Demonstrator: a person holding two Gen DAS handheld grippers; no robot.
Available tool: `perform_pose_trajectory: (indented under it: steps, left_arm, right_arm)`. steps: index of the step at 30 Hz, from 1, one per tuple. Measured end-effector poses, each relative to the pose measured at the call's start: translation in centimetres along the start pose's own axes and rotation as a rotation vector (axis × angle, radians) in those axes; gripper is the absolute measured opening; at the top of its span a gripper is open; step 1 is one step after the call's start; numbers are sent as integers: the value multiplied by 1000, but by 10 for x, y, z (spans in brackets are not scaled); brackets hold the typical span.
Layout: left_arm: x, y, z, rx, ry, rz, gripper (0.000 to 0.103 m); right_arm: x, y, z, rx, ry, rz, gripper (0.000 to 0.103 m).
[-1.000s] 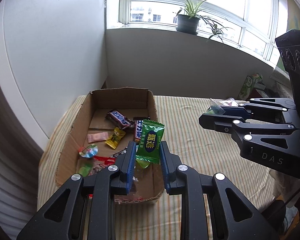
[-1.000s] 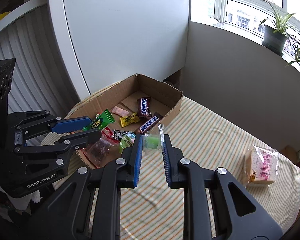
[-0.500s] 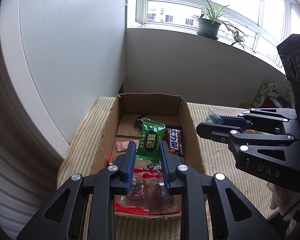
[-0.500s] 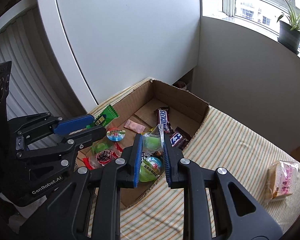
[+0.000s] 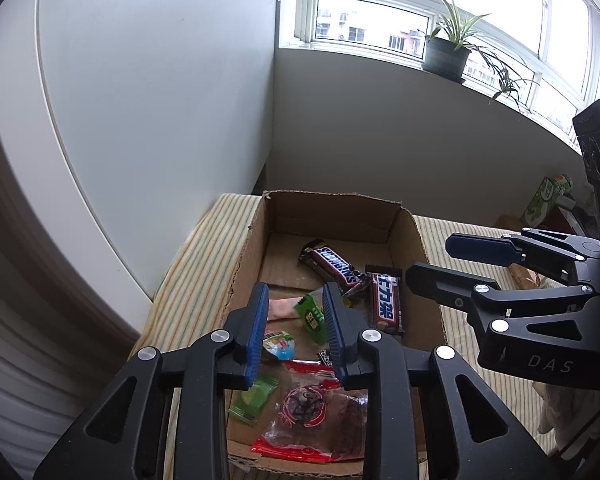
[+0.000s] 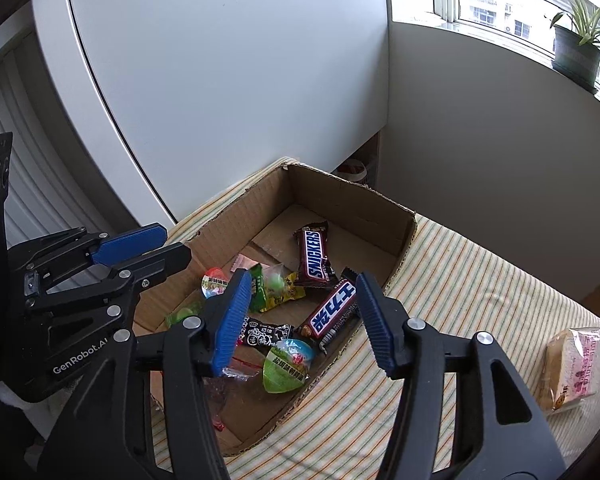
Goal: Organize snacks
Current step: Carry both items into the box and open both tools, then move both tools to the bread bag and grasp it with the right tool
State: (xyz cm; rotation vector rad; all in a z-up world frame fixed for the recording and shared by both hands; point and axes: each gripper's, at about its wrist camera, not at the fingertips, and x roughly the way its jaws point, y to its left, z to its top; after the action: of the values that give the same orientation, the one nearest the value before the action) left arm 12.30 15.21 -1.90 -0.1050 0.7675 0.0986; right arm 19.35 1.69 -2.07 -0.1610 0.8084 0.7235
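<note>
An open cardboard box [image 5: 416, 236] [image 6: 352, 196] on a striped cloth holds several snacks: a Snickers bar [image 5: 334, 266] [image 6: 314, 254], a second chocolate bar [image 5: 387, 300] [image 6: 332, 314], a green packet [image 5: 312, 318] [image 6: 256, 286] and a small clear candy bag [image 6: 276, 280]. My left gripper [image 5: 294, 334] is open above the box, with the green packet lying loose below it. My right gripper [image 6: 300, 320] is open wide over the box, empty. A green jelly cup [image 6: 288, 364] lies near the box's front wall.
A wrapped bread slice [image 6: 572, 364] lies on the striped cloth [image 6: 460, 280] to the right of the box. A white cabinet [image 5: 140, 120] stands close behind the box on the left. A potted plant [image 5: 448, 52] sits on the windowsill.
Both grippers opened over the box. The green packet dropped from the left gripper into the box, and the clear candy bag dropped from the right gripper.
</note>
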Motion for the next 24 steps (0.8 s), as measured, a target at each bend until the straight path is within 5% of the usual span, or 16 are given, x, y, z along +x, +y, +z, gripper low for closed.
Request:
perform_pose_trajectory:
  steps: [6, 9, 12, 24]
  left_arm:
    - [-4, -5, -1, 8, -8, -4, 29]
    - [-9, -10, -1, 16, -25, -6, 55]
    - [-12, -15, -1, 15, -42, 7, 68]
    - [-13, -37, -8, 37, -44, 7, 70]
  right_arm:
    - [-11, -7, -2, 3, -18, -22, 77]
    - [-18, -12, -4, 5, -27, -38, 90]
    - [-27, -20, -8, 12, -37, -53, 91]
    - [-75, -71, -34, 98, -91, -112, 94]
